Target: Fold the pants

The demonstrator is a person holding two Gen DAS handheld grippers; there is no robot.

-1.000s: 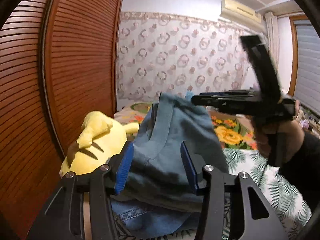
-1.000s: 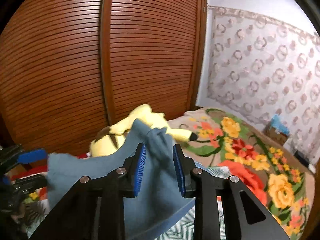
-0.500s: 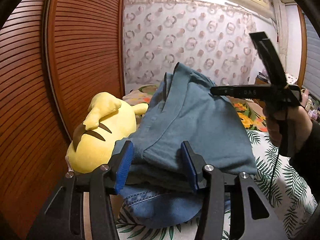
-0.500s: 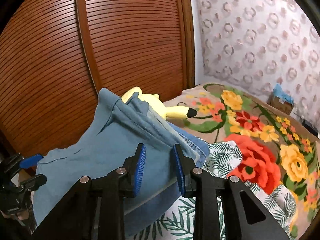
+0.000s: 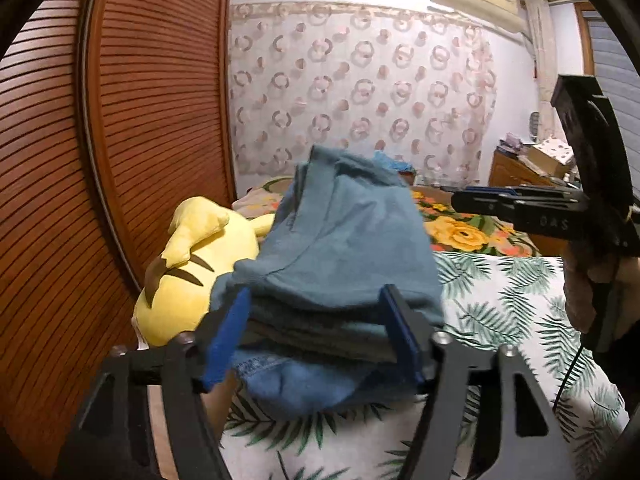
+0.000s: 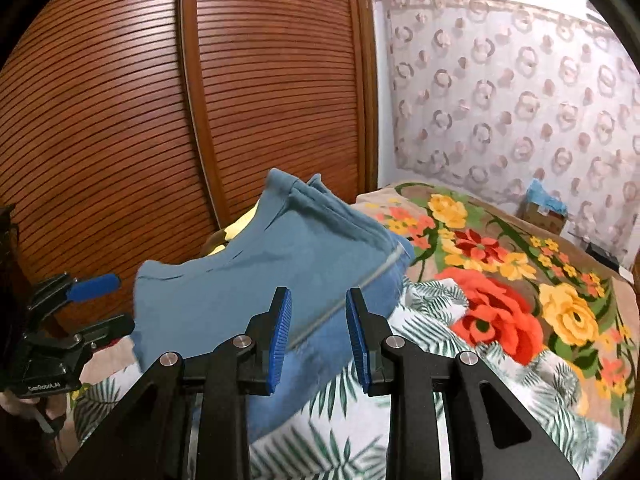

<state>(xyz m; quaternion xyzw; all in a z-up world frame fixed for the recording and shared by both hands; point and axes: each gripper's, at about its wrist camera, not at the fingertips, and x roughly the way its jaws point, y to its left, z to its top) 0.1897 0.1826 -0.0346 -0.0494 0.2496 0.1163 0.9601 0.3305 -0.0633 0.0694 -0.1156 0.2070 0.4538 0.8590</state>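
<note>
The folded blue-teal pants (image 5: 340, 248) lie in a heap on the bed, over a denim layer (image 5: 304, 384); they also show in the right wrist view (image 6: 280, 280). My left gripper (image 5: 316, 332) is open, its blue pads on either side of the pile's near edge. My right gripper (image 6: 318, 328) is open and empty, just in front of the pants, no cloth between its pads. It shows from the side in the left wrist view (image 5: 520, 204), to the right of the pile. The left gripper shows at the left edge of the right wrist view (image 6: 80, 308).
A yellow plush toy (image 5: 192, 264) lies left of the pants against the slatted wooden wardrobe doors (image 5: 132, 120). The bed has a palm-leaf sheet (image 5: 500, 312) and a floral blanket (image 6: 500, 280). A curtain (image 6: 500, 100) hangs behind. A dresser (image 5: 520, 168) stands far right.
My right gripper has let go of the pants and drawn back to the right. The raised cloth has dropped onto the pile. My left gripper has opened wider.
</note>
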